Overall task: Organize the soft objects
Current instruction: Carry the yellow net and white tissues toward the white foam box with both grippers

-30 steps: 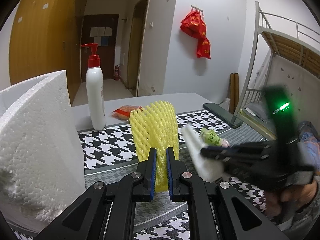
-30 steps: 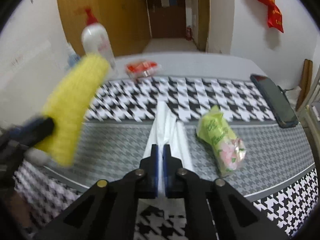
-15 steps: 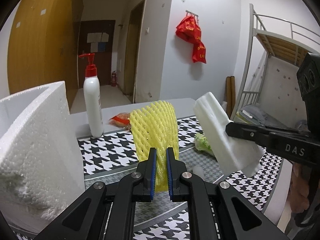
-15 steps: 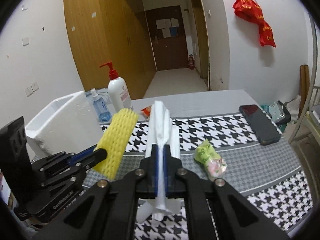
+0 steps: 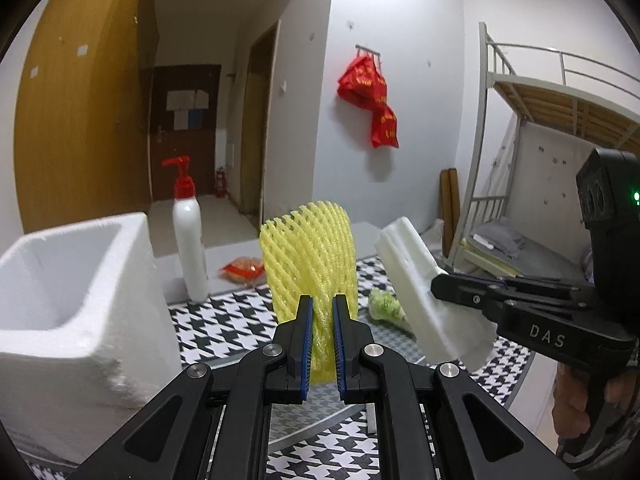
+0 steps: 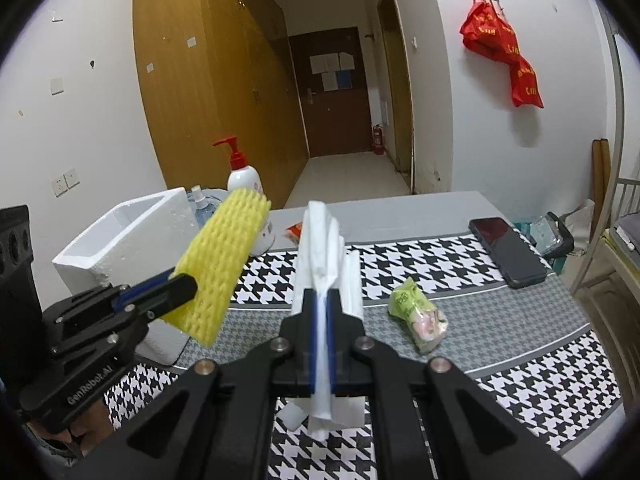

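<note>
A yellow foam net (image 5: pixel 310 256) was clamped in the left gripper (image 5: pixel 320 312), a white foam sheet (image 6: pixel 324 264) in the right gripper (image 6: pixel 320 300), above the table (image 6: pixel 500 320).

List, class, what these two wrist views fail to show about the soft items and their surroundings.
- Foam box floor: the left wrist view hides it behind the near wall.
- Red packet: in the right wrist view the white foam sheet covers most of it.
- Blue-capped bottle: mostly behind the box wall and the yellow foam net.
- Papers on the far door: too small to read.
- Green packet: partly behind the sheet in the left wrist view.
</note>
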Motion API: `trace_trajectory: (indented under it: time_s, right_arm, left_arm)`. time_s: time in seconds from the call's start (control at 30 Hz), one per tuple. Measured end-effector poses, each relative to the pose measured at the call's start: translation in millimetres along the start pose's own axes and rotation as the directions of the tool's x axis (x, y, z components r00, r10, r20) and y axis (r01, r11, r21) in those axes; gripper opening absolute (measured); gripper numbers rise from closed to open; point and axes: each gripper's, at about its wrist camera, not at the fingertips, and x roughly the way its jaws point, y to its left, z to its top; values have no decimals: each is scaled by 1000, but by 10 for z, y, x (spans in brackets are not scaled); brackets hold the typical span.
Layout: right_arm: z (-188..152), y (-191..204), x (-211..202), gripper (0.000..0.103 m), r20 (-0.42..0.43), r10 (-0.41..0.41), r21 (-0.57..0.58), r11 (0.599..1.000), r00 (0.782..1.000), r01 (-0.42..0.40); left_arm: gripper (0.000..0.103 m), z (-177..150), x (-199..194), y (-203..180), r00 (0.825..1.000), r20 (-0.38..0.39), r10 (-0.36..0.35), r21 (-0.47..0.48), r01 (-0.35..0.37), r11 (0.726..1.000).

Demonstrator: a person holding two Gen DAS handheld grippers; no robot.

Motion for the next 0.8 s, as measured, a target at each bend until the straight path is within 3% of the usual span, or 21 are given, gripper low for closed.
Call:
trace_trajectory:
  time_s: [0.17, 0.4, 0.8]
  right_arm:
    - [39, 69, -178, 7, 63, 15, -2, 1000, 998, -15]
    - [87, 159, -290, 7, 88, 16, -24, 1000, 996, -14]
    - [166, 296, -491, 7, 172, 34, -62, 998, 985, -23]
  left_arm:
    - [10, 53, -86, -7, 1000, 23, 20, 22, -21, 1000]
    - [10, 152, -217, 50, 996, 43, 79, 29, -80, 996]
    - [10, 342, -552, 114, 986, 121, 116, 32, -121, 992]
